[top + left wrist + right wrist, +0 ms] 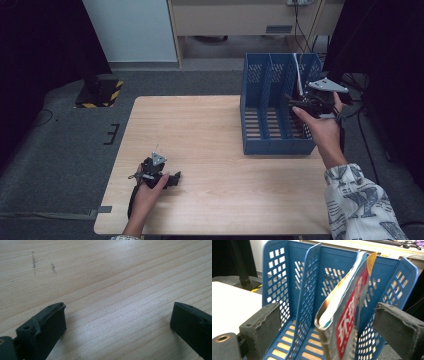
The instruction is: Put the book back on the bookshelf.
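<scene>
Right gripper view: magazine (347, 315) stands between the right hand-held gripper (329, 327)'s parted jaws, seemingly untouched, inside blue rack (287, 270).

Two black jaws of the left hand-held gripper (117, 322) are seen rising from the bottom corners of the left gripper view, set wide apart with a broad gap between them. Nothing is held in that gap. A hole is visible in the mount of the jaw on the left. Beneath and ahead of the jaws the pale wooden bench (112, 277) is spread, its grain running slantwise. Two short dark scuff marks (34, 262) are seen on the wood, well ahead of the left-side jaw.
</scene>
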### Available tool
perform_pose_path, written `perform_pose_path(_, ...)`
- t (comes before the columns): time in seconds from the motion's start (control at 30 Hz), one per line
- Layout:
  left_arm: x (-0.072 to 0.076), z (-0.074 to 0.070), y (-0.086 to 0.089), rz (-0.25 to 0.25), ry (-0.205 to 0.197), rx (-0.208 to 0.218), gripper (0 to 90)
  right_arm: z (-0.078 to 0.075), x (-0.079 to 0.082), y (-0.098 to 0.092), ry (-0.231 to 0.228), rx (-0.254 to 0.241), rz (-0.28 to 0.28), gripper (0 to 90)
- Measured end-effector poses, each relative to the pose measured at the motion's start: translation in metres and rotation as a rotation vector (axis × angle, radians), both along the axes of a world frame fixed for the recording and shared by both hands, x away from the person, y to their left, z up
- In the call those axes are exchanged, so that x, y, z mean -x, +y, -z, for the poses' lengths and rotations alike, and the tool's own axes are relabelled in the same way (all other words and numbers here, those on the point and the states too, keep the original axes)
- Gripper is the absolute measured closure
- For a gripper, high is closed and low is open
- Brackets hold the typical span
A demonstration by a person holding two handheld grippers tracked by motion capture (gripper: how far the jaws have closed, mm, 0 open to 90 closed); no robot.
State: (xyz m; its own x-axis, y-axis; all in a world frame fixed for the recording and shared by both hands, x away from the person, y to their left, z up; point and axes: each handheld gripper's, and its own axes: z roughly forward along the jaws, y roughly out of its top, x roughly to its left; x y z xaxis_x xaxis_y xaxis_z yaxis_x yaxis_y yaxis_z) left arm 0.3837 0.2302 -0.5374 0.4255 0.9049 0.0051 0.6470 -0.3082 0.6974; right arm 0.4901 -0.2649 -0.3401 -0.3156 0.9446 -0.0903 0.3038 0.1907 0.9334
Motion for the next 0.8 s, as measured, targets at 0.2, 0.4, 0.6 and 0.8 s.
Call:
perform_pose_path(0.2,0.0,0.0,0.0,-0.001,0.0,0.0,0.0,0.004,0.007,0.003,0.012,0.011,-0.014,6.2)
perform_pose_path(0.4,0.0,0.0,0.0,-0.002,0.0,0.0,0.0,0.01,0.016,0.002,0.022,0.002,-0.026,6.0)
perform_pose_path(0.6,0.0,0.0,0.0,-0.003,0.0,0.0,0.0,0.016,0.023,0.001,0.036,-0.004,-0.036,5.3)
perform_pose_path(0.8,0.0,0.0,0.0,-0.002,0.0,-0.001,0.0,0.022,0.032,0.001,0.052,-0.005,-0.045,4.5)
